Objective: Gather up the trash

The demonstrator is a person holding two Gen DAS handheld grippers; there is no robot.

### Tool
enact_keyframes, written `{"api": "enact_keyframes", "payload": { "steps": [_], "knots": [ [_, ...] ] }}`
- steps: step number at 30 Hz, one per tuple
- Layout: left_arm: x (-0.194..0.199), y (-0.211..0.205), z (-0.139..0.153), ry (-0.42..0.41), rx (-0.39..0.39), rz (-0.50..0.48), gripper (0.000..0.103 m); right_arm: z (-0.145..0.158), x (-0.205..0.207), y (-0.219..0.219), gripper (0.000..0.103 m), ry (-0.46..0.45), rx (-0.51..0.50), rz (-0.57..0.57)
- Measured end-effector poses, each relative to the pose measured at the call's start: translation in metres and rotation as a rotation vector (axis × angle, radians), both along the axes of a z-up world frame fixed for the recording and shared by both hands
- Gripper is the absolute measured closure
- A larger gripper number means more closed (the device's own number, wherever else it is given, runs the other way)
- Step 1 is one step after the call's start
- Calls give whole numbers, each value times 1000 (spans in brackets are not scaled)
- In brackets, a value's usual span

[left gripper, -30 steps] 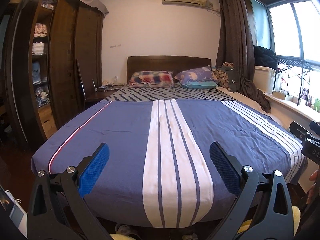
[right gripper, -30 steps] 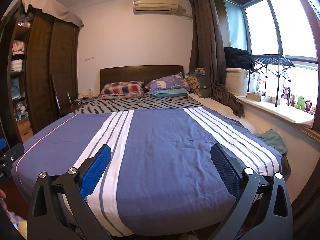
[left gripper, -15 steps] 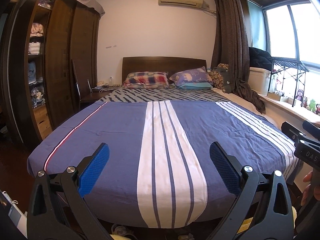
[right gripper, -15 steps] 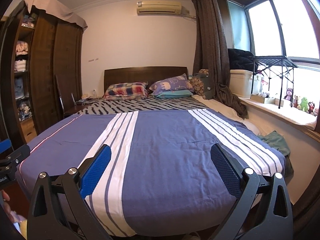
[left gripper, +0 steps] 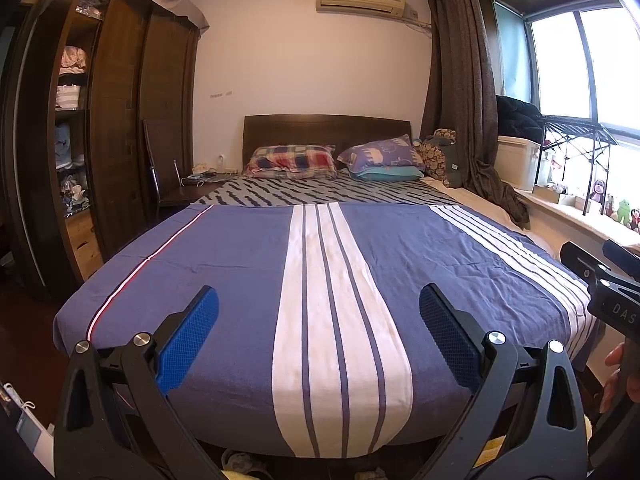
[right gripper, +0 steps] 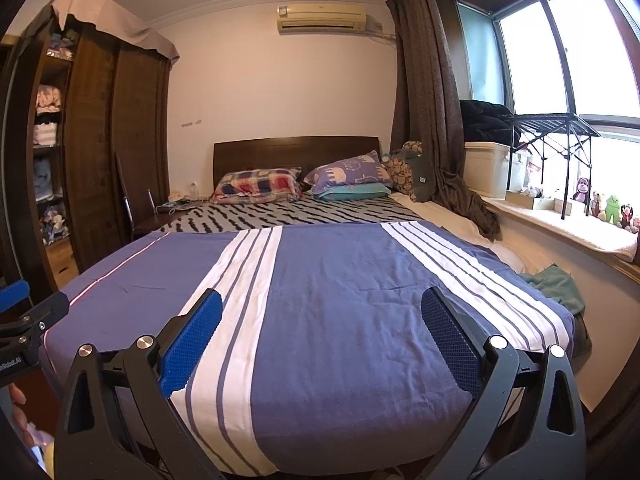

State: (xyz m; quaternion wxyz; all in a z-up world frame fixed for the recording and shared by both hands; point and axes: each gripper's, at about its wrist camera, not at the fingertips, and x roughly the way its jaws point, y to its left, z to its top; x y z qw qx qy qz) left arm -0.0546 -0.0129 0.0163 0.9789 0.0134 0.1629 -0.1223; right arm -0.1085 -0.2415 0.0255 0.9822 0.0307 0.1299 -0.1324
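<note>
- "DAS" reads on the right gripper (left gripper: 616, 304), rest cut off.
- Left gripper (left gripper: 318, 316) fingers released over the bed (left gripper: 240, 264).
- Right gripper's fingers released too, holding nothing.

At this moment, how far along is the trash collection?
Nothing looks collected. The left gripper and the right gripper are both open and hold nothing, above the foot of the striped bedspread. No trash shows on it, so finding and picking it all remains.

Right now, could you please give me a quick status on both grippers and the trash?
Left gripper open, empty. Right gripper open, empty. Both facing the bed; no trash visible on the cover. Nothing in the way.
</note>
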Motion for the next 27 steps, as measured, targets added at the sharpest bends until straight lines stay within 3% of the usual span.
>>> {"api": "enact_keyframes", "payload": {
  "steps": [27],
  "knots": [
    [-2,0,2,3,-4,-20,8,0,2,5,3,7,11,17]
  ]
}}
